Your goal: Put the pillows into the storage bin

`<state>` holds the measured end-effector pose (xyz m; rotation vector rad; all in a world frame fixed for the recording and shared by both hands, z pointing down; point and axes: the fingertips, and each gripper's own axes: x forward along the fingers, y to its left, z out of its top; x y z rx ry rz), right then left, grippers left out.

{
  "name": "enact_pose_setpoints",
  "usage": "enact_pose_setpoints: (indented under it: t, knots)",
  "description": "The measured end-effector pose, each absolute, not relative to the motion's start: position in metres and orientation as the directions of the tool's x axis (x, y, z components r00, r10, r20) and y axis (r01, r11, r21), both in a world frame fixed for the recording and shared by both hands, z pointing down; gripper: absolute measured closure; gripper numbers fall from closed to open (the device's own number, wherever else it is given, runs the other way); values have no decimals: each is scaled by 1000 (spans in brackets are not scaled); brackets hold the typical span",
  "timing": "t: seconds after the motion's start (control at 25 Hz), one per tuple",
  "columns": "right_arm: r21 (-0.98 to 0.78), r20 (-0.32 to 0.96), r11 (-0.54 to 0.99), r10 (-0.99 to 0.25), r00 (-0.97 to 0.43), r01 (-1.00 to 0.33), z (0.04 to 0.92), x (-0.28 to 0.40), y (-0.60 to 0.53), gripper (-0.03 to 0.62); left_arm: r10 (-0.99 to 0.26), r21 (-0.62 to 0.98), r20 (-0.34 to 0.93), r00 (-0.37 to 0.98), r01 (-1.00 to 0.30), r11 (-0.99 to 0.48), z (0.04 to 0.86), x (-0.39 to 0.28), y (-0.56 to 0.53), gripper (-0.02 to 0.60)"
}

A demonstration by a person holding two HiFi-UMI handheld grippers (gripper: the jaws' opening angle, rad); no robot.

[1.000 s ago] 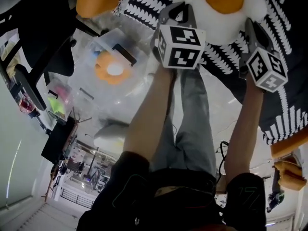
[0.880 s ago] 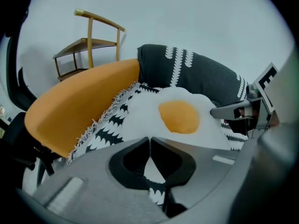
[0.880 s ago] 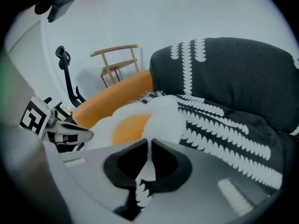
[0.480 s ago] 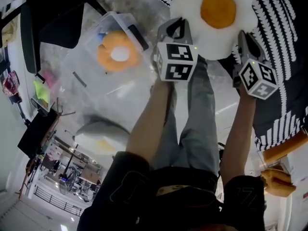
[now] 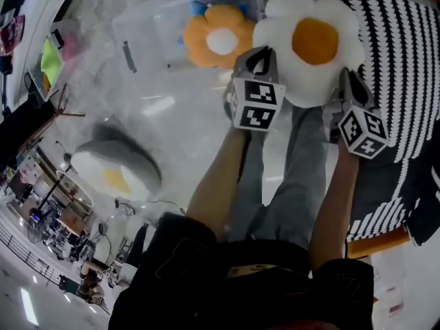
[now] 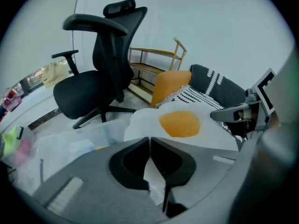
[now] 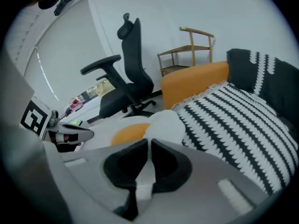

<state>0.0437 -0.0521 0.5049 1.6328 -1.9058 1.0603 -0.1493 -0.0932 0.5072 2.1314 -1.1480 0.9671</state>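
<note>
Pillow [image 5: 313, 47], white and petal-edged with an orange middle, is hanging at the upper right of the head view, clear of the floor [image 5: 179, 122] and just right of the bin [image 5: 155, 29]. The left gripper [image 5: 256, 60] is clenching white plush at the pillow's lower left edge. The right gripper [image 5: 347, 84] is gripping its lower right lobe the same way, jaws closed on the fabric. The clear bin is sitting at upper centre on the pale, glossy floor, with an orange pillow [image 5: 220, 40] lying inside it. A grey pillow [image 5: 117, 174] with a yellow spot is lying on the floor at middle left. A striped cover [image 5: 405, 67], black and white, is filling the right edge. In the left gripper view a black chair [image 6: 100, 73] is standing at upper left, with a wooden rack [image 6: 154, 66] beside it against a pale wall [image 6: 210, 22].
</note>
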Motion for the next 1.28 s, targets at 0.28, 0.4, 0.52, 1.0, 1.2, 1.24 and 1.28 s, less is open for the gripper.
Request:
enact_pose_setpoints:
  t: [0.28,0.4,0.52,1.0,1.2,1.24,1.28]
  knots:
    - [-292,720,274,-568,-399,-916,503,-117,-88,571,-561,71,793,237,-951,-301,505,-314,-83,560]
    - [-287,713,354,-541,-445,-890,499,-167,-101,572,-584,59,789,189,-970,-235,502,-363,-81,560]
    - [-219,707,393,-567,-423,-893,504,-199,-114,552,-619,24,772,142,-980,-195,504,-398,-81,550]
    - [-237,740,222,-589,-324,-946,481,-180,-80,500,-566,182,779,270,-961,-208,487,-408,-63,571]
    - [-268,693,95,-672,-260,-959,409,-134,-63,591,-542,356,690,479,-877,-321,414,-333,-69,571]
    - [-278,680,71,-690,-249,-958,395,-123,-60,591,-537,361,675,506,-861,-358,400,-314,-72,571]
    - [-289,664,45,-711,-234,-956,380,-110,-57,591,-530,358,661,532,-844,-400,386,-294,-76,571]
